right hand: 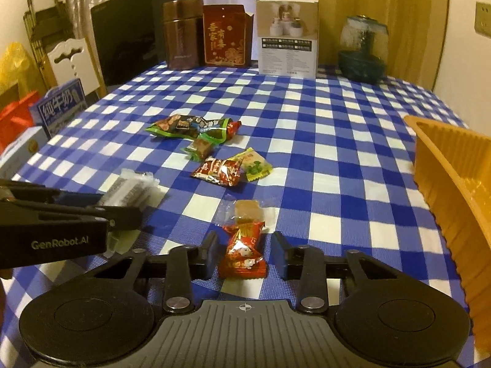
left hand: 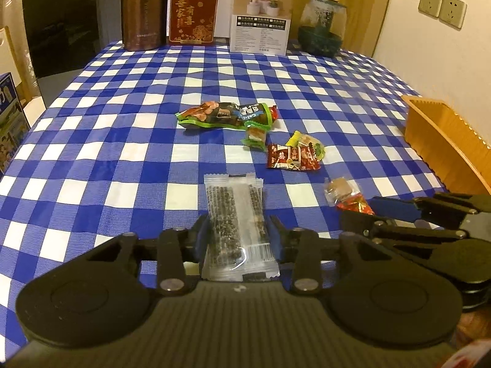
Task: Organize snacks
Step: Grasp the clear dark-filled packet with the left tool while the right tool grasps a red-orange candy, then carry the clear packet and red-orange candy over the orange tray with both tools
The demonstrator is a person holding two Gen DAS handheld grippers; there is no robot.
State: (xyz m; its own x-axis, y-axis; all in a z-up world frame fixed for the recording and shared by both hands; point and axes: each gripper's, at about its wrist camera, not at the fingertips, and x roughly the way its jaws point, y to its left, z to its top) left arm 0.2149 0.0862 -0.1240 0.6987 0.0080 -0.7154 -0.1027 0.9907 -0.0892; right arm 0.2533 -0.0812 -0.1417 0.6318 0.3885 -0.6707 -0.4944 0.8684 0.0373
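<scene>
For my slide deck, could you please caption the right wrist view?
Right gripper open around a red candy packet on the checkered tablecloth, orange tray alongside.

checkered table [left hand: 122,159] bears snack packets [left hand: 225,116], orange tray [left hand: 445,141].

Tablecloth [left hand: 122,141] blue/white check; tray [right hand: 454,178] orange.

A clear packet of dark seaweed strips [left hand: 236,214] lies lengthwise. A small red candy [right hand: 244,253] lies flat, touching a clear-wrapped brown sweet [right hand: 245,211]. Farther off lie a red packet [right hand: 219,170], a yellow-green one [right hand: 256,167], a small brown cube sweet [right hand: 201,147] and a long green-edged bag [right hand: 190,127]
</scene>
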